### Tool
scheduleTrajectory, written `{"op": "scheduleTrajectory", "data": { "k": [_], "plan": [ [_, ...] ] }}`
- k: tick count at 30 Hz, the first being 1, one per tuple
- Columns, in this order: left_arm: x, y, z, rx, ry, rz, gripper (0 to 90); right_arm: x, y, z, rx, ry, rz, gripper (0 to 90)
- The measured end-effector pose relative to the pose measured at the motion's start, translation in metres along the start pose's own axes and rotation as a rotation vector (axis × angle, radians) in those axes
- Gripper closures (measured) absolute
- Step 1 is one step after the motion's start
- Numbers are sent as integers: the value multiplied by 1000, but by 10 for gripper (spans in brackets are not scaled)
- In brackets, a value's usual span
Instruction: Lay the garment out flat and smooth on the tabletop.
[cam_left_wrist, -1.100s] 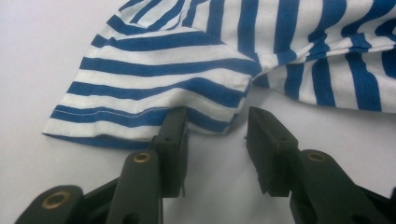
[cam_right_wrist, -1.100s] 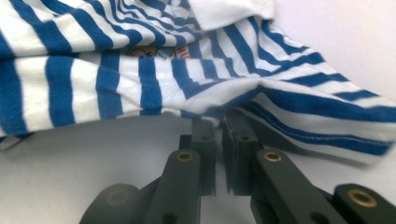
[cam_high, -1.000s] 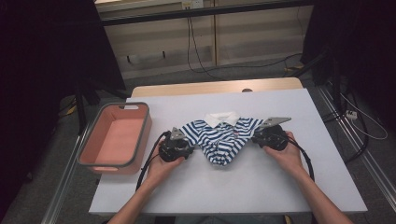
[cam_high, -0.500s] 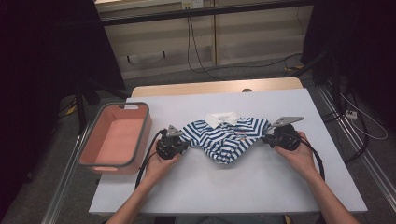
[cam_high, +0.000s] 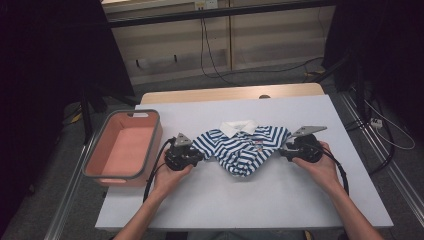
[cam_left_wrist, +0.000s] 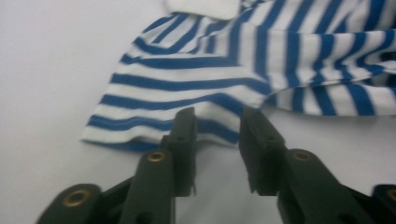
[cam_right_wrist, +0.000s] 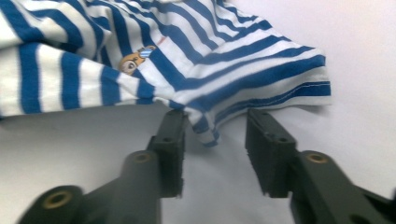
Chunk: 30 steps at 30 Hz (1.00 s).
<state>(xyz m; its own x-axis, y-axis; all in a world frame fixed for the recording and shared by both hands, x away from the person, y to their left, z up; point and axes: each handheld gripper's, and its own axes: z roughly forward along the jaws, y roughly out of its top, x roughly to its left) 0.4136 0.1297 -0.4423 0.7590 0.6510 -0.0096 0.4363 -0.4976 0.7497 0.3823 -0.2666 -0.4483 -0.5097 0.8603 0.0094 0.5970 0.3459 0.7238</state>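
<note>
shirt (cam_high: 243, 148) | blue-white striped, white collar | crumpled, sleeves spread | table centre

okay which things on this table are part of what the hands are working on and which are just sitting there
In the job:
- striped polo shirt, spread mid-table
- left tongs, open at its one sleeve
- right tongs, open at the other sleeve

Lying about:
- pink bin, at the table's left edge
- white table

Blue-and-white striped shirt (cam_high: 242, 147) with white collar, salmon-pink bin (cam_high: 122, 145), pale lavender table (cam_high: 250, 200).

High view above table (cam_high: 280, 200) — gripper views close, sharing striped shirt (cam_high: 242, 147)
</note>
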Motion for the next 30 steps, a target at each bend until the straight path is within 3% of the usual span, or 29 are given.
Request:
{"op": "scheduleTrajectory", "data": {
  "k": [3, 6, 9, 17, 18, 19, 23, 25, 27, 30],
  "plan": [
    [-14, 3, 1, -11, -36, 33, 613, 6, -4, -9, 0, 7, 12, 480],
    [-30, 7, 1, -5, -69, 67, 590, 11, -9, -15, -8, 16, 7, 474],
    [-47, 10, 4, -5, -106, 103, 572, 24, -17, -22, -20, 58, 4, 499],
    [-76, 17, 15, 6, -151, 165, 545, 81, -11, -6, -10, 190, -140, 516],
    [-80, 17, 16, 2, -156, 164, 545, 81, -11, -6, -10, 190, -140, 516],
    [-82, 18, 16, 12, -159, 185, 547, 85, -10, -4, -11, 198, -152, 515],
    [-88, 17, 16, 17, -188, 197, 535, 95, -7, -1, -30, 223, -171, 509],
    [-91, 17, 14, 23, -183, 223, 518, 97, -6, -1, -45, 229, -169, 509],
    [-92, 17, 17, 22, -178, 216, 519, 98, -4, -2, -57, 232, -169, 511],
    [-89, 15, 23, 46, -174, 225, 609, 98, -1, -3, -82, 242, -159, 540]
  ]
}}
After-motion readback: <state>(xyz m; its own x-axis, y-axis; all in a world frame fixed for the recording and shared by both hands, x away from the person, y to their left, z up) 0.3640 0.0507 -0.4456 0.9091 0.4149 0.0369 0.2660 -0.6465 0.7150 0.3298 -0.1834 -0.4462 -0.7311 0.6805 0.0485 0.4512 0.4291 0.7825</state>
